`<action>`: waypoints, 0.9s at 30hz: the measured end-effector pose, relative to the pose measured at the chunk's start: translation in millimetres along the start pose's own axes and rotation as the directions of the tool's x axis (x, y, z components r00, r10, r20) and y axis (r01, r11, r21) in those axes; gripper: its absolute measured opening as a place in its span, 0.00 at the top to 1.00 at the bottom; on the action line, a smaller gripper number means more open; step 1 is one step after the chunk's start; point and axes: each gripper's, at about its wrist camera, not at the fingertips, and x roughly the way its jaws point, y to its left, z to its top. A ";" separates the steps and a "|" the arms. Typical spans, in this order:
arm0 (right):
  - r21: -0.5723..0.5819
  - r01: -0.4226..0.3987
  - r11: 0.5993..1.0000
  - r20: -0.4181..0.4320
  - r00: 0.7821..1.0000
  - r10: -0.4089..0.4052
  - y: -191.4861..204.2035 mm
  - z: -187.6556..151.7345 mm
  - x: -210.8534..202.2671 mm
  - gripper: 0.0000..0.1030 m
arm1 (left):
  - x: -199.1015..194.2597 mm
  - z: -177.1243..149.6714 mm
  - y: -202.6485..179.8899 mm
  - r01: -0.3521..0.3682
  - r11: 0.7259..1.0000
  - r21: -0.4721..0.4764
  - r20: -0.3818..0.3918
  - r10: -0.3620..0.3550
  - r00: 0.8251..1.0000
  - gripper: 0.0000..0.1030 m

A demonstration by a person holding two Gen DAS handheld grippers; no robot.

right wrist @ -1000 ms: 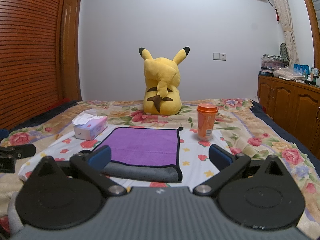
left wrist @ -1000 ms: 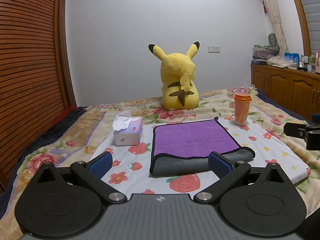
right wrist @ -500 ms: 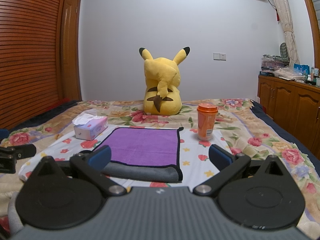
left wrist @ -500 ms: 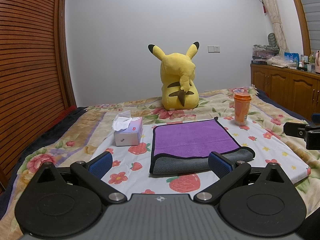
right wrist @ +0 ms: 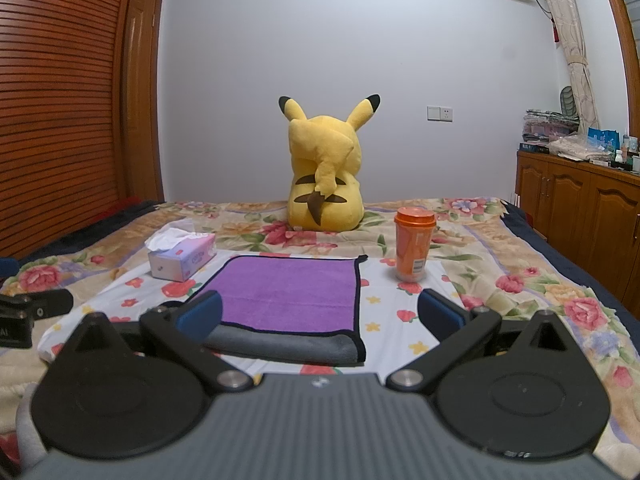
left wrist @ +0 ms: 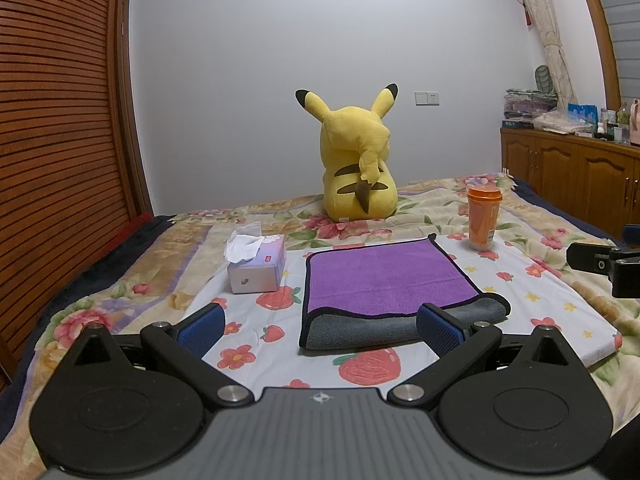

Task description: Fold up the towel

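Note:
A purple towel (left wrist: 380,280) with a grey underside and black trim lies folded flat on the bed, its grey fold facing me; it also shows in the right wrist view (right wrist: 288,292). My left gripper (left wrist: 318,326) is open and empty, just short of the towel's near edge. My right gripper (right wrist: 320,314) is open and empty, also at the near edge. The right gripper's tip shows at the right of the left wrist view (left wrist: 600,266). The left gripper's tip shows at the left of the right wrist view (right wrist: 36,312).
A tissue box (left wrist: 258,266) stands left of the towel and an orange cup (left wrist: 483,218) at its far right corner. A yellow plush toy (left wrist: 358,172) sits behind. A wooden wardrobe (left wrist: 52,140) is on the left, cabinets (left wrist: 580,184) on the right.

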 end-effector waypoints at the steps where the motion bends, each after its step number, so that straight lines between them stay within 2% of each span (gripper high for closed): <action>1: 0.000 0.000 1.000 0.000 1.000 0.000 0.0 0.0 0.1 0.00 | -0.1 -0.5 -0.6 0.001 1.000 0.000 0.000 -0.001 1.000 0.00; 14: -0.001 -0.002 1.000 -0.008 1.000 0.002 0.3 2.0 2.2 0.00 | 0.5 -1.1 -1.9 0.001 1.000 0.005 -0.014 -0.001 1.000 0.00; 27: -0.001 -0.038 0.999 -0.101 0.994 0.038 5.9 3.8 24.6 0.00 | 34.0 3.9 -4.8 0.039 0.998 0.047 -0.107 -0.034 0.994 0.00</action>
